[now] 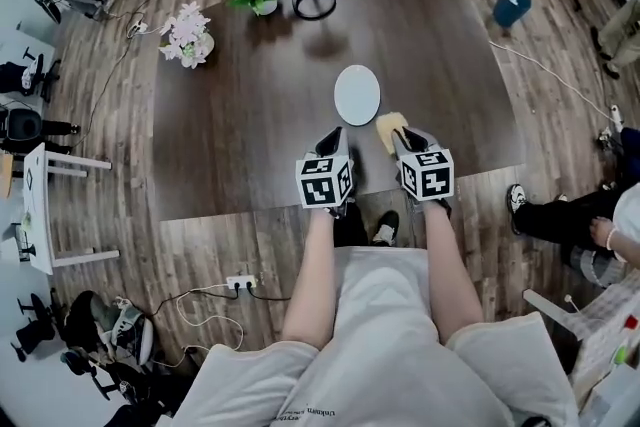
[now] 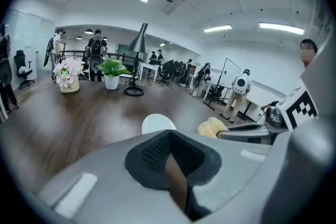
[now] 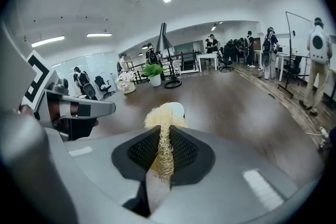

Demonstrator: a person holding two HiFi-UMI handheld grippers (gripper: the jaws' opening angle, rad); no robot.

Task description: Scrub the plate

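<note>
right gripper (image 3: 164,140) is pinching the scrubber (image 3: 164,113), left gripper (image 1: 333,139) is sitting closed and empty, probably needing flat circling pressure on the plate (image 1: 357,94).

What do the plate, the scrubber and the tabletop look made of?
The plate looks like glazed ceramic or melamine: smooth, plain white. The scrubber seems loofah-like: coarse, frayed yellowish fibres. The table is dark wood or laminate, grain visible.

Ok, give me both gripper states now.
left gripper: closed, nothing between its jaws.
right gripper: closed on the yellow scrubber.
</note>
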